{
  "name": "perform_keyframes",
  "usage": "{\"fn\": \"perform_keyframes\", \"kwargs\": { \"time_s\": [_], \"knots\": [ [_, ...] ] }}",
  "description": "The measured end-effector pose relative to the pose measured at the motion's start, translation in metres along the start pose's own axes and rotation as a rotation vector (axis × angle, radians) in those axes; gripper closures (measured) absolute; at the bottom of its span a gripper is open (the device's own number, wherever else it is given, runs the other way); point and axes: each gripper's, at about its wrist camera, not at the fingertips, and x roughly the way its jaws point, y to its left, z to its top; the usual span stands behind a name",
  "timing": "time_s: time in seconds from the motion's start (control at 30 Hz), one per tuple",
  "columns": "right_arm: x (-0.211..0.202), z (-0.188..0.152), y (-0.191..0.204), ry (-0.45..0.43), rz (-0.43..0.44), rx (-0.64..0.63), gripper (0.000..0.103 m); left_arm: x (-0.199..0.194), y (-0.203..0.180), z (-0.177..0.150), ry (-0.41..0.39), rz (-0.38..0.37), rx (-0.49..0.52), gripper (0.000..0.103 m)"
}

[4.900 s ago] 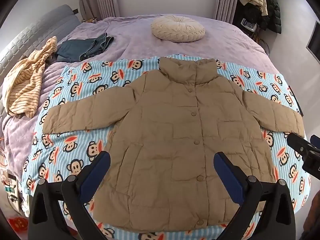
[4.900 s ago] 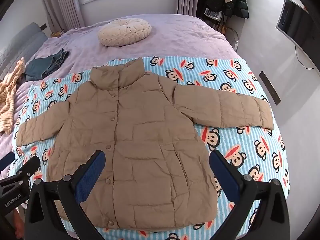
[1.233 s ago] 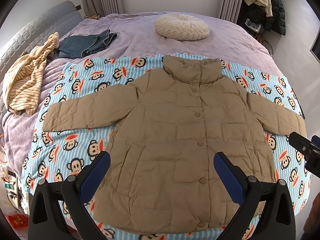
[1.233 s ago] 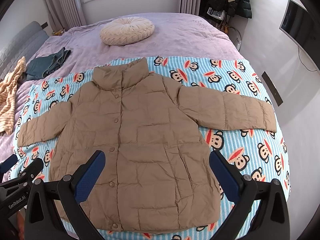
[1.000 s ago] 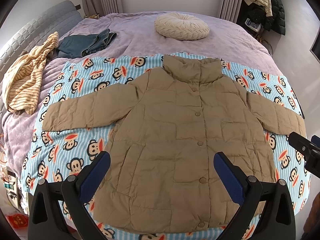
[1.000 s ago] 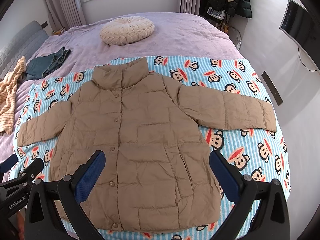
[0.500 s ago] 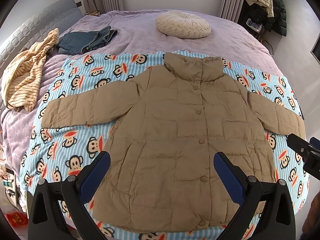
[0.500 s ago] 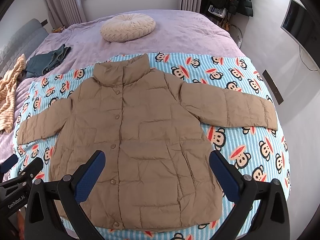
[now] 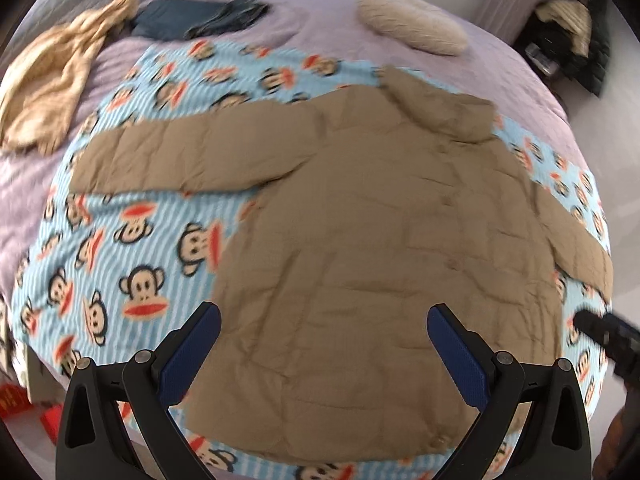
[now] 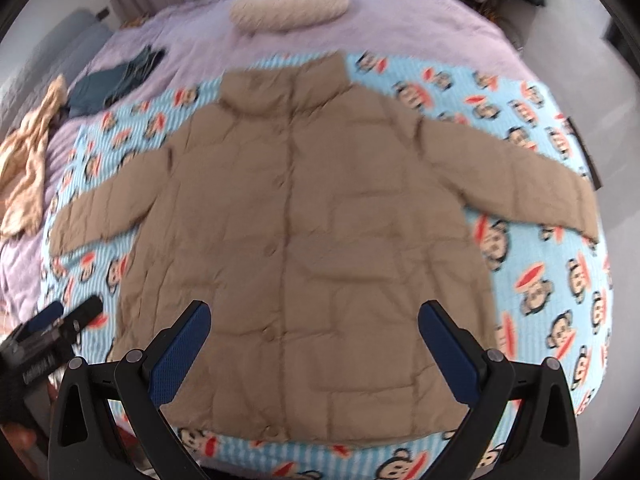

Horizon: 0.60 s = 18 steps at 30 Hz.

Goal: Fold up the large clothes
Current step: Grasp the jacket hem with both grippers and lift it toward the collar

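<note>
- Nearest the lenses, the left gripper (image 9: 324, 344) and the right gripper (image 10: 314, 336) both hung with their blue pads spread wide, released and grasping nothing, above the hem end of the garment.
- Under them the tan puffer jacket (image 10: 304, 248) lay flat and face up on the monkey-print blanket (image 10: 540, 280), snaps closed down the front, hem toward the cameras and collar away.
- Both sleeves were stretched out to the sides; in the left wrist view the left sleeve (image 9: 188, 156) reached toward the blanket's edge.
- Judged from the quilting and creases, the jacket looked light, soft and puffy with a smooth shell, so it may slip in the pads and spring back once folded.
- A cuff or a shoulder seam seemed the soundest place to pinch, folding each sleeve across the chest first.
- No container showed in either view.
- Past the blanket, on the purple bedspread (image 10: 400, 28), lay folded dark jeans (image 10: 116, 80) and a crumpled striped garment (image 9: 52, 80), well apart from the jacket.
- Farthest off sat a round cream cushion (image 10: 290, 6), near the head of the bed.
</note>
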Motion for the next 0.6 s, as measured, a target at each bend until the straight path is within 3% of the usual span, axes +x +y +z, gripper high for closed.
{"fn": "perform_keyframes", "kwargs": {
  "time_s": [0.17,0.33,0.43,0.6],
  "knots": [
    [0.04,-0.009,0.036,0.074,0.054,-0.045,0.0,0.034,0.065,0.014,-0.013,-0.013,-0.133,0.0],
    [0.078,-0.008,0.065,0.092,0.163,-0.062,0.0,0.08,0.14,0.041,-0.05,-0.131,-0.319,0.0],
    [0.099,-0.007,0.088,0.095,0.231,-0.089,0.0,0.108,0.169,0.058,-0.064,-0.194,-0.377,0.0],
    [0.128,-0.001,0.119,0.143,0.274,-0.148,0.0,0.157,0.192,0.089,-0.079,-0.302,-0.412,0.0]
  ]
}}
